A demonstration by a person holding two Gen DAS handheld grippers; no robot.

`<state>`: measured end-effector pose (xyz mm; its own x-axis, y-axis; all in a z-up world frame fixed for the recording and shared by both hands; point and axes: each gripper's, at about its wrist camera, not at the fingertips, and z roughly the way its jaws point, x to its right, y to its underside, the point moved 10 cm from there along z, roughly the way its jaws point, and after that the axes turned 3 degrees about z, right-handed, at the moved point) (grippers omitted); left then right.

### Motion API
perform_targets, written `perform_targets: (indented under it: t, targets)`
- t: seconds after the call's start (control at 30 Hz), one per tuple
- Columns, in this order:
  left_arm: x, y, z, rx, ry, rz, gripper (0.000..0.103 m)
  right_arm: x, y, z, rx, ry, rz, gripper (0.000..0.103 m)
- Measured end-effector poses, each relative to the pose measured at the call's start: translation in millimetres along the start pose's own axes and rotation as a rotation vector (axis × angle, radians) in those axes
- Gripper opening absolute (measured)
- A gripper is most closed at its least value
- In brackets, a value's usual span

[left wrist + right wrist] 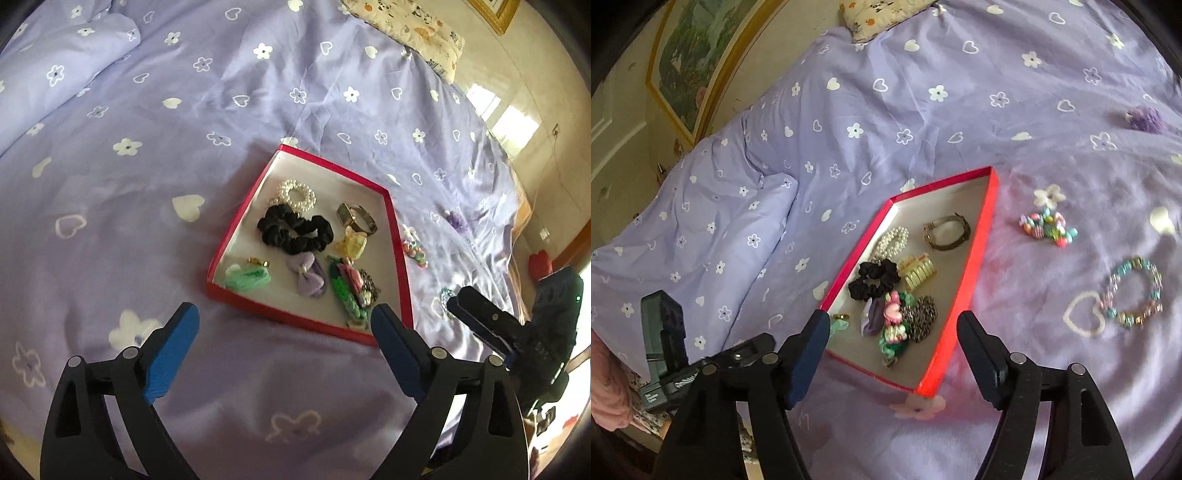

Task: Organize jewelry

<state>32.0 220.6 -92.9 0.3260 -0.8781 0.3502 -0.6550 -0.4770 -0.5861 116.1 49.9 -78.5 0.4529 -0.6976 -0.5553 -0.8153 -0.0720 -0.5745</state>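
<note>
A red box (236, 229) (979, 236) lies on the purple bedsheet. It holds a pearl bracelet (297, 194), a black scrunchie (293, 230) (873, 282), a watch (356, 218) (947, 230), a yellow claw clip (352, 243) (919, 275), a purple bow (310, 275) and green hair pieces (245, 277). Outside the box lie a colourful bead cluster (1049, 225) (415, 251), a beaded bracelet (1132, 291) and a purple fluffy piece (1145, 118) (456, 219). My left gripper (284, 350) is open and empty in front of the box. My right gripper (892, 354) is open and empty over the box's near corner.
The right gripper's body also shows in the left wrist view (491, 325), beside the box. A patterned pillow (410, 26) lies at the bed's far end. A folded purple quilt (701, 229) lies to the left. A framed picture (690, 62) hangs on the wall.
</note>
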Motion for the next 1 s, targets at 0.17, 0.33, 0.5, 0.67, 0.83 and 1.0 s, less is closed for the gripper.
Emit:
perform_targets:
  t: [0.17, 0.33, 0.5, 0.67, 0.83, 1.0]
  targets:
    - [-4, 11, -11, 0.001, -0.050, 0.000, 0.095, -2, 13, -10, 0.011, 0.019, -0.027, 0.076]
    - [-6, 12, -24, 0.023, -0.117, 0.039, 0.095, -15, 9, -31, 0.077, 0.055, -0.111, 0.087]
    - [10, -8, -55, 0.135, -0.186, 0.163, 0.101, -43, -8, -60, 0.186, 0.104, -0.278, 0.099]
    - [29, -19, -72, 0.209, -0.239, 0.273, 0.103, -69, -20, -77, 0.221, 0.122, -0.399, 0.103]
    - [25, -3, -48, 0.136, -0.253, 0.270, 0.103, -58, -2, -60, 0.162, 0.160, -0.374, 0.103]
    - [9, 15, -26, 0.073, -0.310, 0.246, 0.103, -35, 19, -34, 0.083, 0.205, -0.325, 0.103]
